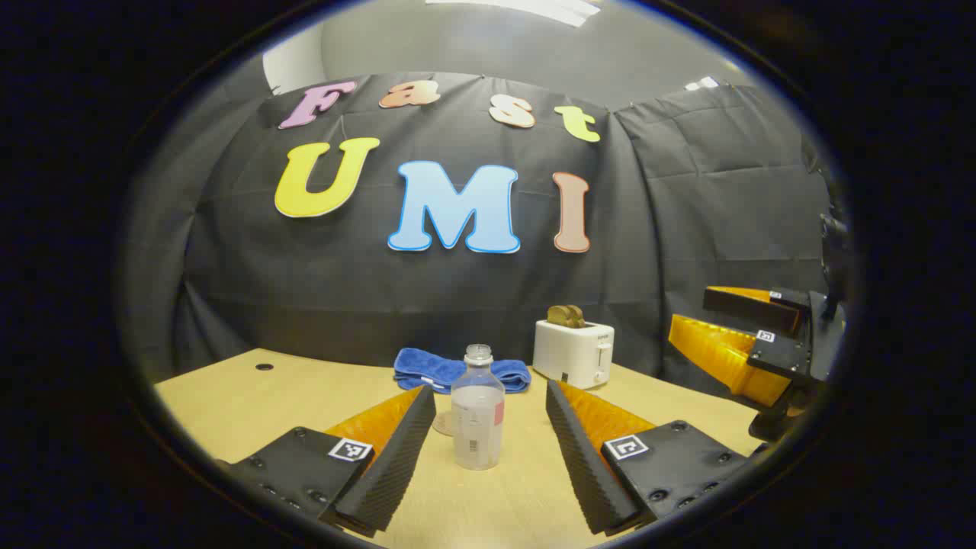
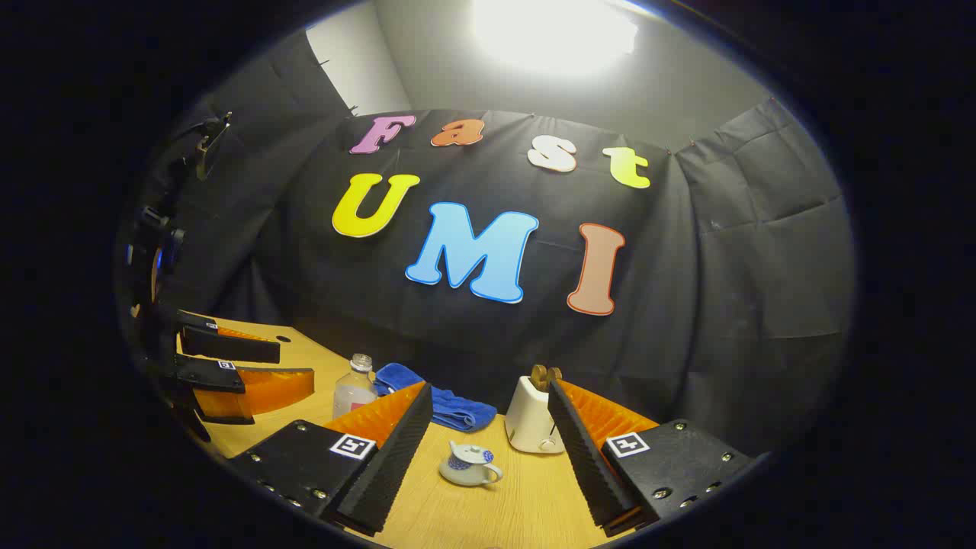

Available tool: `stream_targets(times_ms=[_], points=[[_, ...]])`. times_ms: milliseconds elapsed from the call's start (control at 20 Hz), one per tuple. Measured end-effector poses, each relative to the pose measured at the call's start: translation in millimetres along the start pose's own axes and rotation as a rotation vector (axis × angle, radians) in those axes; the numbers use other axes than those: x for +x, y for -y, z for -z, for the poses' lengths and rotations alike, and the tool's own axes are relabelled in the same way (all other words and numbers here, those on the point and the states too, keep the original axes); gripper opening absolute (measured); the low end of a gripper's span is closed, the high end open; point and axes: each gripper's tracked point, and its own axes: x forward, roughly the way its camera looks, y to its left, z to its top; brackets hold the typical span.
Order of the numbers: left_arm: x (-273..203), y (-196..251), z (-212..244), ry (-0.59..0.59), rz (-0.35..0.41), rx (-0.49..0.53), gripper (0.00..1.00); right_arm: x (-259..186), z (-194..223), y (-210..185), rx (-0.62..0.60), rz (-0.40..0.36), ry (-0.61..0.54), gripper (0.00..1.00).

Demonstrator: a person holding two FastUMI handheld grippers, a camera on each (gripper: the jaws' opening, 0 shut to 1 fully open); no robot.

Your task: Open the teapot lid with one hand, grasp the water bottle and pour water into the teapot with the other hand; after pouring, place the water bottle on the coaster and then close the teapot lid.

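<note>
Pale wooden table [image 1: 229, 389] carrying everything. Clear capless plastic water bottle [image 1: 478, 408] upright between left gripper [image 1: 488, 465]'s 2 spread fingers, lined up for grasping. Small lidded white-and-blue ceramic teapot [image 2: 469, 465] between right gripper [image 2: 488, 465]'s 2 spread fingers, ready for lid lifting.

**On the wooden table**

The table [image 1: 229, 396] carries a toaster [image 1: 573, 353]. Left of the toaster lies a blue towel [image 1: 427, 370]; before the towel stand the water bottle [image 1: 477, 408] and the coaster [image 1: 443, 424]. The teapot [image 2: 468, 464] sits before the toaster.
</note>
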Motion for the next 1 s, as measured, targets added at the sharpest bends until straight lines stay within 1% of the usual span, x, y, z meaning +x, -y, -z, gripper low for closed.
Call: stream_targets(times_ms=[150,350,650,800,1000], points=[[-0.8,-3.1,1.4,0.007,0.001,-0.004,0.95,6.8,-1.6,-16.4,-0.003,-0.031,0.01,0.94],[-2.3,-4.0,5.6,0.006,-0.002,-0.017,0.95,9.0,-1.1,-33.2,-0.029,-0.071,-0.004,0.94],[3.9,-5.8,12.0,-0.007,-0.008,-0.01,0.95,10.1,4.9,-30.7,-0.041,-0.075,-0.009,0.94],[8.9,-6.2,15.1,-0.013,-0.007,-0.007,0.95,19.5,7.3,-28.9,-0.011,-0.082,-0.018,0.94],[18.3,-12.1,18.9,-0.025,-0.008,-0.014,0.95,34.6,11.7,-31.8,-0.007,-0.085,-0.031,0.94]])
